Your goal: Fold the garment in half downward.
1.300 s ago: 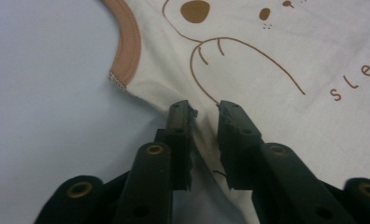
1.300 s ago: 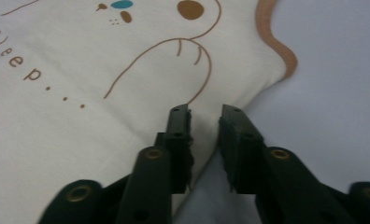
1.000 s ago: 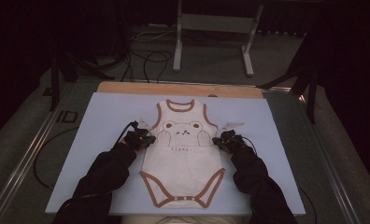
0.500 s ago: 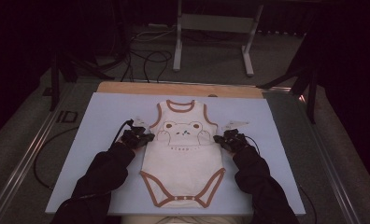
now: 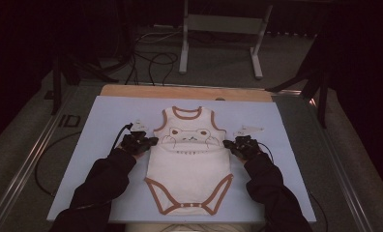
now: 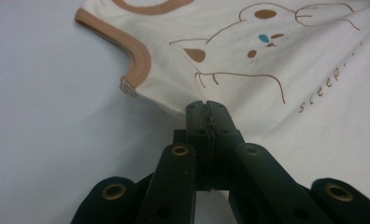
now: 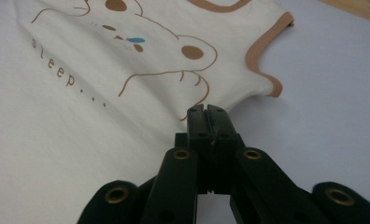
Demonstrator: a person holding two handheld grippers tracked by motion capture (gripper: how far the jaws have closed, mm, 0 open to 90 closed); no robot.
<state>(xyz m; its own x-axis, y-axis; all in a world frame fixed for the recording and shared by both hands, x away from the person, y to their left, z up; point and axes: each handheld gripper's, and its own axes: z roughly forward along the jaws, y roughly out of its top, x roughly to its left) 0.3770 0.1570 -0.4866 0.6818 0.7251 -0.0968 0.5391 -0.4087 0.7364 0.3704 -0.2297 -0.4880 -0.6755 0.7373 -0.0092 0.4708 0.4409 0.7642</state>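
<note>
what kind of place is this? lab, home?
Likely a lab or recording workspace, not a home: a pale blue mat on a wooden-edged table, a white metal stand on grey carpet behind, loose black cables on the floor. A cream baby bodysuit with brown trim lies flat for handling.

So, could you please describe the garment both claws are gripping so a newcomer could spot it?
On the pale blue mat covering the table lies a cream baby bodysuit, flat and neck-up. Brown trim, a bear face and the word "sleep..." set it apart from the small white tags beside it.
</note>
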